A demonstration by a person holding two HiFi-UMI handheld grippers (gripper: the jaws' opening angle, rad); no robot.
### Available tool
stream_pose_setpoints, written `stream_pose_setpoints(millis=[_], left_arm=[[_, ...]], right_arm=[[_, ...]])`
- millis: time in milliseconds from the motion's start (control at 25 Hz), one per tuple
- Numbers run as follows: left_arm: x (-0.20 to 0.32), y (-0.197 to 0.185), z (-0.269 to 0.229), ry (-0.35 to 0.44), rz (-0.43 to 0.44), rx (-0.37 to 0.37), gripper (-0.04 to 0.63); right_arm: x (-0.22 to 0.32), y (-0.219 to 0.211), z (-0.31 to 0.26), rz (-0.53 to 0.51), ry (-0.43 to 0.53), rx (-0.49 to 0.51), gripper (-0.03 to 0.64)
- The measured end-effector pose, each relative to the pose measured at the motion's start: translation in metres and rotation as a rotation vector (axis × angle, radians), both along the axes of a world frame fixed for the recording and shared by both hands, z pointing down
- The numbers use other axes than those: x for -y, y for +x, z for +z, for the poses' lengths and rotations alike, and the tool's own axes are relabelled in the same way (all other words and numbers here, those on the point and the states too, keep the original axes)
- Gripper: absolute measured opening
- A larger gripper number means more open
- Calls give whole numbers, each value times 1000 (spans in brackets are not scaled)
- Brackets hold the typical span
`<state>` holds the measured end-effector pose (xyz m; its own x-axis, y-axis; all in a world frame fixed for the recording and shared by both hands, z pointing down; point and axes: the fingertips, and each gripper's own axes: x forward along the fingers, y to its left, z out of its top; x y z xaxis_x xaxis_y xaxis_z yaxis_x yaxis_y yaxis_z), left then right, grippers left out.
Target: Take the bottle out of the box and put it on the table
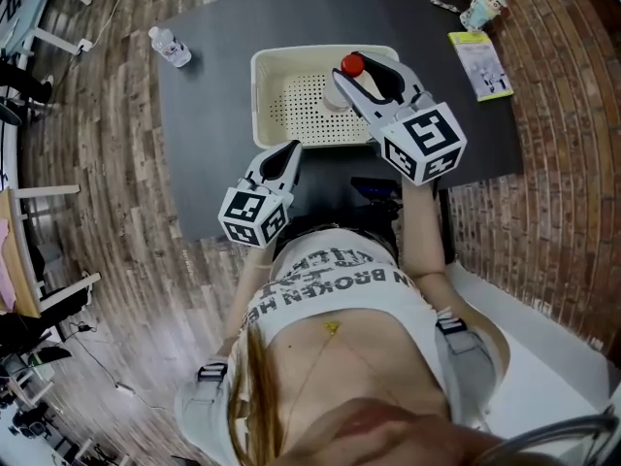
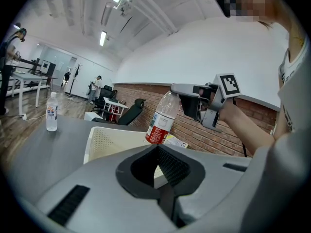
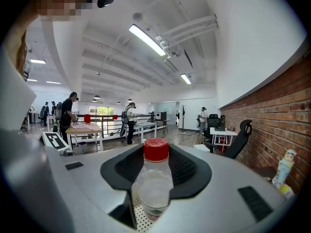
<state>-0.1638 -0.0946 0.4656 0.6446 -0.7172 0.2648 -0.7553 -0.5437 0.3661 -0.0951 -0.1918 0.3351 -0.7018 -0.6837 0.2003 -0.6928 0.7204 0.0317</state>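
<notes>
A person stands at the near edge of a dark counter [image 1: 213, 134] with a claw in each hand. The right claw [image 1: 359, 76] is clamped on a clear bottle [image 3: 154, 188] just below its red cap. It holds the bottle, slightly tilted, over the right half of a cream box [image 1: 260, 95] with a perforated floor, which sits in the middle of the counter. From the left gripper view, the bottle's red-labelled lower end hangs by the far side of the box. The left claw [image 1: 289, 151] hovers at the near left corner of the box, jaws together and empty. A second bottle [image 1: 170, 47] stands at the counter's far left corner, well apart from the box.
</notes>
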Motion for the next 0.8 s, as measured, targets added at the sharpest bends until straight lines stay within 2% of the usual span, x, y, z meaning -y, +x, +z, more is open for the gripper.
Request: stream_pose_setpoints(millis=[320,800], left_arm=[[3,37,-2,-25,-14,9,5],[19,108,-9,-29,7,40,5]], right_arm=[[5,47,-6,8,-7,24,155],[18,168,-7,132,-7,3,155]])
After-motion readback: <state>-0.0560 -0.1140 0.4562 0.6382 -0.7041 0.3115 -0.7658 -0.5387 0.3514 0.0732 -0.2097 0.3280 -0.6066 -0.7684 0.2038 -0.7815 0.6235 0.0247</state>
